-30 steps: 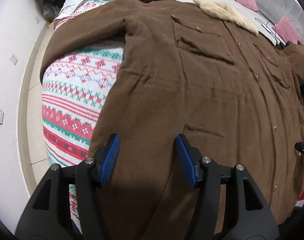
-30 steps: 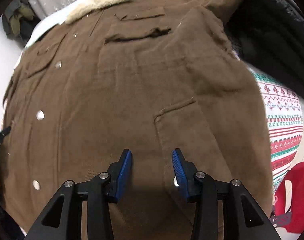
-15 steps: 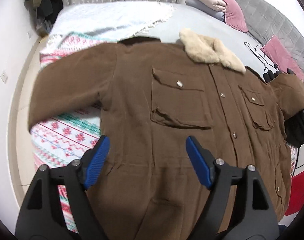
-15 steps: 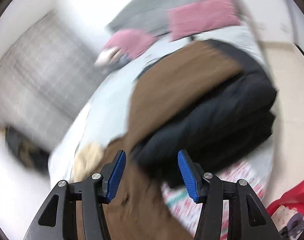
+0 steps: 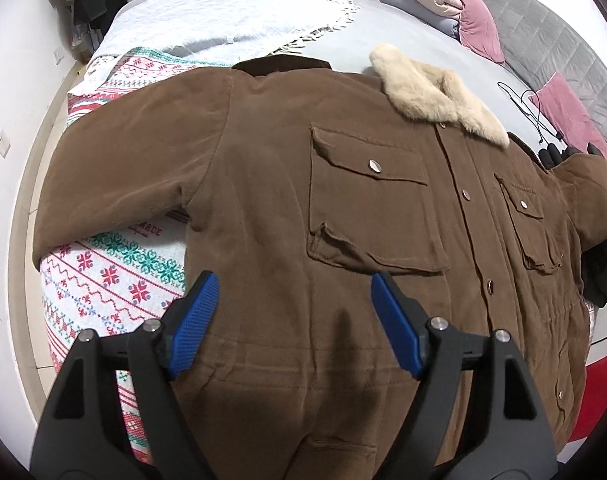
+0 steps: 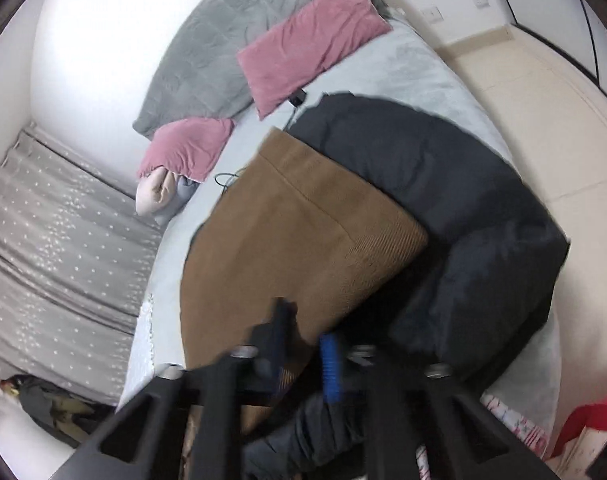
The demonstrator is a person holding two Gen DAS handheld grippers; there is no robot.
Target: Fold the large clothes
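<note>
Brown corduroy fills the left wrist view: a long brown corduroy coat (image 5: 343,200) with a cream fur collar (image 5: 435,100) lies front up and buttoned across the grey-sheeted bed (image 5: 223,28). Its collar is at the far end and its hem runs under the camera. Part of it rests on a red, green and white patterned knit blanket (image 5: 115,280).

The left claw (image 5: 293,320) hovers over the coat's lower body. It is released, with blue pads spread wide and nothing between them.

The right claw (image 6: 303,352) is blurred. Its jaws have just been closing and now stand clenched, and the near edge of the coat's brown outstretched sleeve (image 6: 295,232) appears pinched between the pads.

That sleeve is what the coming move turns on. It lies straight ahead of the right claw, its long axis running away toward the pink velvet pillows (image 6: 311,40). It is draped over a black padded jacket (image 6: 463,200) that lies on the bed beneath and beside it.

The right hand is plainly the nearer one. The likely fold carries this sleeve inward, across the sleeve's own length, onto the coat's chest. A pull along the sleeve would only drag the coat, and the black jacket might lift with it if the pinch has caught both layers.

The opposite brown sleeve (image 5: 135,168) stretches out on the left claw's side, still unfolded.
</note>
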